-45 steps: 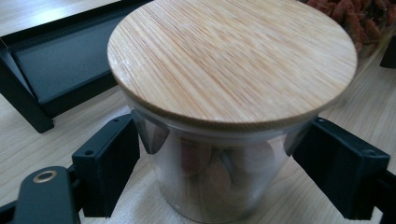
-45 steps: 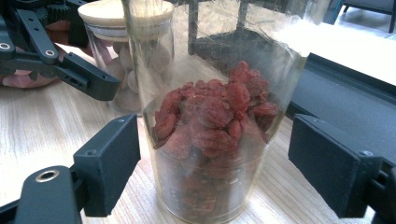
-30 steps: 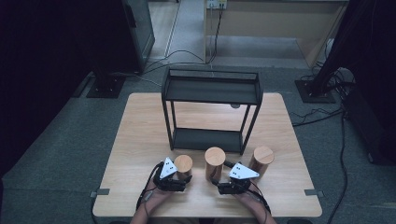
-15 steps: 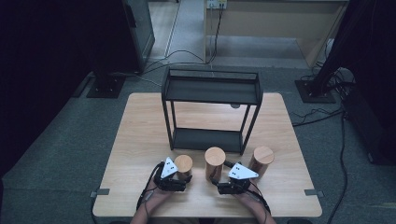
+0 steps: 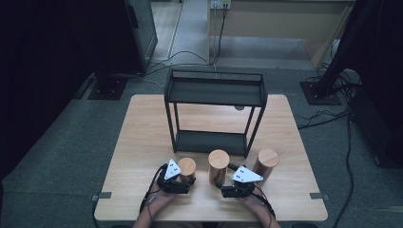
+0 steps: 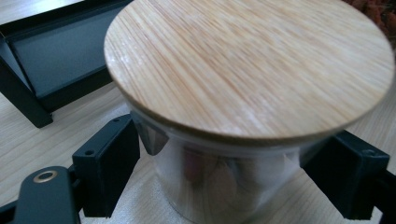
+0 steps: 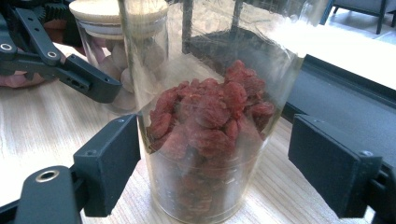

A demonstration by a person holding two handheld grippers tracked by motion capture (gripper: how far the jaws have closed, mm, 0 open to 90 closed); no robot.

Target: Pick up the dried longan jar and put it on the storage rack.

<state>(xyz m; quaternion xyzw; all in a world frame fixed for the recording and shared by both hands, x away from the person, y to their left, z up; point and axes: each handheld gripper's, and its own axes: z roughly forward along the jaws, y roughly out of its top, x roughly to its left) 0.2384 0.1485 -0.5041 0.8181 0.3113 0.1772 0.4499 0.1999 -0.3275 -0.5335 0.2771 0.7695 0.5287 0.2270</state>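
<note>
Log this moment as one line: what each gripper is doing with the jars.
left gripper: open around short jar | right gripper: open around middle jar of red fruit | third jar: untouched | shelf: empty

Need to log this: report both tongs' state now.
Left tongs: open around the short jar.
Right tongs: open around the jar of red dried fruit.

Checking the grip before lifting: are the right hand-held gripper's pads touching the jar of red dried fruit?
Apart. The right gripper view shows table in the gap between each pad and the jar.
</note>
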